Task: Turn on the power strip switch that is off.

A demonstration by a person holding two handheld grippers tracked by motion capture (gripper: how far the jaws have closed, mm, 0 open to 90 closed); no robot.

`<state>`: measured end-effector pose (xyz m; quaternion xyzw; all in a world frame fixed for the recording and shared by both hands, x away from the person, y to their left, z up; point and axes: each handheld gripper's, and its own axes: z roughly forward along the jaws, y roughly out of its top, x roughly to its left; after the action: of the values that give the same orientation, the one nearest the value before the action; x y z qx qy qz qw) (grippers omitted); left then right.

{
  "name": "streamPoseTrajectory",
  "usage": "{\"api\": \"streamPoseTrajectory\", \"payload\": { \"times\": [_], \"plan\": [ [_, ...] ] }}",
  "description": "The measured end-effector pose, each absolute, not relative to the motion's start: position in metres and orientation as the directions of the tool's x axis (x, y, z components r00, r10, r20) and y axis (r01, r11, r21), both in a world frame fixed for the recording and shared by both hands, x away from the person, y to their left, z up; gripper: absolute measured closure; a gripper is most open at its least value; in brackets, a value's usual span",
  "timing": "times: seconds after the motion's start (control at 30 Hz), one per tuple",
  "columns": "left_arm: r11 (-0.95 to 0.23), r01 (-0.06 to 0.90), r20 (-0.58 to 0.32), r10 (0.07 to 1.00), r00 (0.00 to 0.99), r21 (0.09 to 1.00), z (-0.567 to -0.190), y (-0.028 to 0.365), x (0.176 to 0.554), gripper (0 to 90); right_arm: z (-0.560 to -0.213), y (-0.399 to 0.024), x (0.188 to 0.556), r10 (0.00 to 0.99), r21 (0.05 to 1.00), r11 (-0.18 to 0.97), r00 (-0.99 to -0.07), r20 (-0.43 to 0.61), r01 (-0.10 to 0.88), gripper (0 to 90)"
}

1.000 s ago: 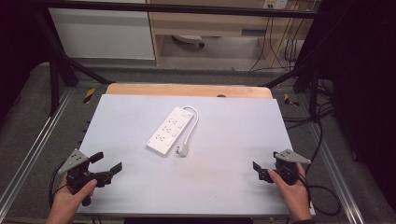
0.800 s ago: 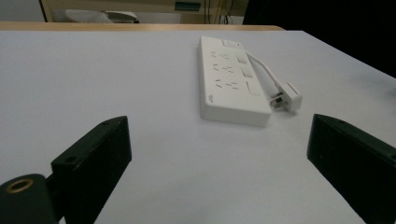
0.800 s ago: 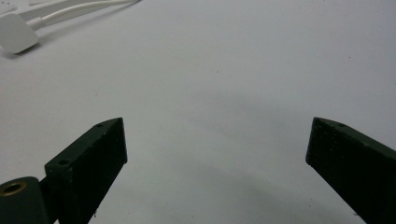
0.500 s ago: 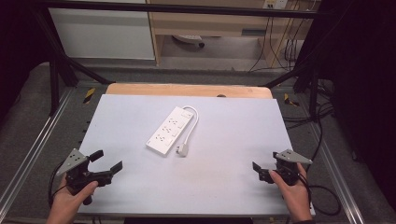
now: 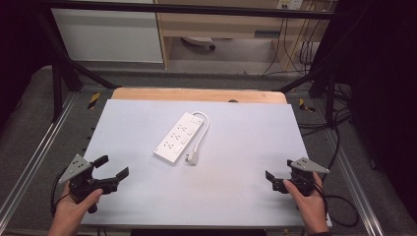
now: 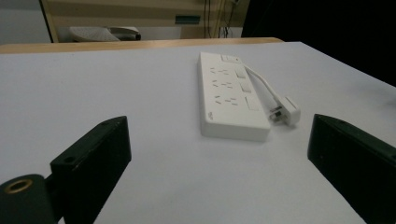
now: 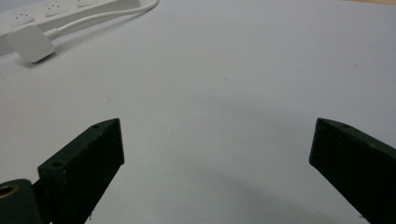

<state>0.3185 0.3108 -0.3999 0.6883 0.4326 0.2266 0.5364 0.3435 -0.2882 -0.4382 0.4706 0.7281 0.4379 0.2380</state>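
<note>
The worktop (image 5: 147, 123) is a pale, bare sheet with a wooden strip along its far edge; wide open room lies on every side of the one item on it. Metal rails run along the left and right edges, with dark floor, cabinets and hanging cables beyond the far edge. A white power strip (image 5: 178, 137) lies flat near the centre, slightly far and left, angled, its short cord looping round to a plug (image 5: 192, 157) just beside its near end. The left hand-held gripper (image 5: 111, 166) sits at the near left corner, jaws apart, well apart from the power strip. The right hand-held gripper (image 5: 274, 180) sits at the near right edge, jaws apart, holding nothing.
</note>
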Motion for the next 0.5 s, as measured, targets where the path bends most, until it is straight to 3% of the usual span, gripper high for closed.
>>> {"api": "streamPoseTrajectory", "payload": {
  "times": [0.5],
  "plan": [
    [-0.028, 0.344, -0.162, 0.845, 0.509, 0.938, -0.388, 0.312, 0.322, 6.2, -0.439, -0.278, 0.345, 0.880, 0.854, 0.202, -0.471, 0.056, 0.479, 3.0]
  ]
}}
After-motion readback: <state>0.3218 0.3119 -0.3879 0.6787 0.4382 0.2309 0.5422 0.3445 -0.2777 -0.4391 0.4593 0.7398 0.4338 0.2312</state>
